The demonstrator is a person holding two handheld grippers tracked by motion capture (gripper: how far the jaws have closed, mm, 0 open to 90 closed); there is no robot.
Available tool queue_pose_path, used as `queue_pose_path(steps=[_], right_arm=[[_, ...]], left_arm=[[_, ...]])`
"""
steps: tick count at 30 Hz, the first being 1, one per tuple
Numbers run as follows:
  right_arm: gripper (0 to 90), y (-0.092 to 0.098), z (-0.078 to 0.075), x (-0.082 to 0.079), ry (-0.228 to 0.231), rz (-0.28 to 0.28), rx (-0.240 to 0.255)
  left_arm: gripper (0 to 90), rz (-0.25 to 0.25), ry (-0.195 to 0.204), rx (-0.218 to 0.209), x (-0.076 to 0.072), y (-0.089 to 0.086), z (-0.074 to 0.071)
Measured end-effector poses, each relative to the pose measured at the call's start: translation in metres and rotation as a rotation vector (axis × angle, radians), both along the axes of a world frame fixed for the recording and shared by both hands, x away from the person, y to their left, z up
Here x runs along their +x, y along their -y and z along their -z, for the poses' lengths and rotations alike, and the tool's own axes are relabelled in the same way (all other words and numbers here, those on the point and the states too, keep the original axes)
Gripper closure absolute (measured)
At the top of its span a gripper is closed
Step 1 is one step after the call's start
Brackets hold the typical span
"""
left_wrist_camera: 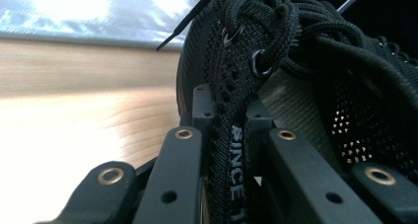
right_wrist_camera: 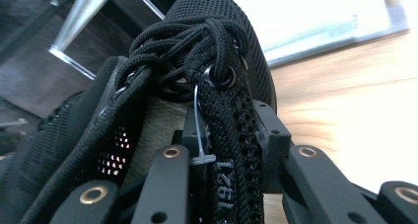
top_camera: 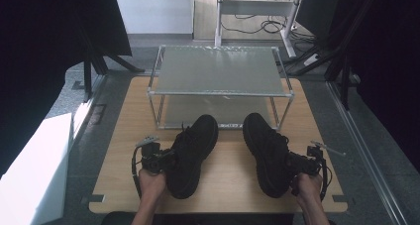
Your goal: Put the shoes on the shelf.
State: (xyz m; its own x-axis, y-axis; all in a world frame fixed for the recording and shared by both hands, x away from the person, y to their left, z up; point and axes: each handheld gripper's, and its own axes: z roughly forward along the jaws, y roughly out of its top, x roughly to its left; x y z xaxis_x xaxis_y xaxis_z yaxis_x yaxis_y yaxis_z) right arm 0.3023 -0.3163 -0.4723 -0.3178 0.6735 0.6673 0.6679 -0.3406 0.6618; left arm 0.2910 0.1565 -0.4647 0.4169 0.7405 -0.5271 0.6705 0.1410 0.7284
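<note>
Two grippers (top_camera: pixel 166 159) (top_camera: pixel 293 163); two (black) shoes (top_camera: pixel 192 153) (top_camera: pixel 266 150)

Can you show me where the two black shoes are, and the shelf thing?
left shoe (top_camera: pixel 190 153), high view, on its laces.
right shoe (top_camera: pixel 267 150), high view, on its laces.
shelf rack (top_camera: pixel 218 69), high view, on its top shelf.

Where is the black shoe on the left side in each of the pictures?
High view: the left shoe lies left of centre on the wooden table, toe toward the rack, its collar clamped by the left gripper.
Left gripper view: it sits centre and right, collar edge pinched between the jaws.
Right gripper view: that is the other shoe; I cannot make out the left one.
Shared landmark: the wooden table.
</note>
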Motion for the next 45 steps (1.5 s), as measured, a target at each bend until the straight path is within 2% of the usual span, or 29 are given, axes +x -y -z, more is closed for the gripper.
queue_pose_path(steps=[2, 6, 11, 16, 25, 30, 34, 38, 42, 45], right_arm=[[72.4, -0.002, -0.002, -0.001, 0.005, -0.01, 0.022], [72.3, -0.007, -0.007, -0.003, 0.024, -0.015, 0.031], [72.3, -0.014, -0.012, -0.005, 0.026, -0.018, 0.069], [72.4, -0.019, -0.017, -0.007, 0.039, -0.035, 0.101], [72.3, -0.032, -0.039, -0.011, 0.081, -0.079, 0.133], [72.2, -0.038, -0.051, -0.008, 0.102, -0.095, 0.132], [72.3, -0.041, -0.06, -0.002, 0.108, -0.097, 0.153], [72.2, -0.046, -0.068, 0.004, 0.105, -0.087, 0.183], [72.3, -0.052, -0.076, 0.009, 0.11, -0.07, 0.202], [72.3, -0.057, -0.083, 0.012, 0.096, -0.058, 0.22]], left_arm=[[81.1, 0.002, 0.01, -0.01, -0.002, 0.001, -0.004], [81.0, -0.009, 0.023, -0.032, -0.006, 0.003, -0.01], [81.0, -0.024, 0.036, -0.057, -0.011, 0.003, -0.016], [81.0, -0.015, 0.054, -0.092, -0.015, 0.003, -0.022], [80.9, 0.008, 0.09, -0.132, -0.02, 0.003, -0.036], [80.8, -0.003, 0.115, -0.148, -0.018, 0.001, -0.047], [80.8, -0.024, 0.131, -0.166, -0.014, -0.002, -0.056], [80.6, -0.042, 0.135, -0.2, -0.009, -0.003, -0.06], [80.4, -0.058, 0.148, -0.208, -0.003, 0.0, -0.067], [80.4, -0.073, 0.158, -0.215, 0.0, 0.001, -0.073]])
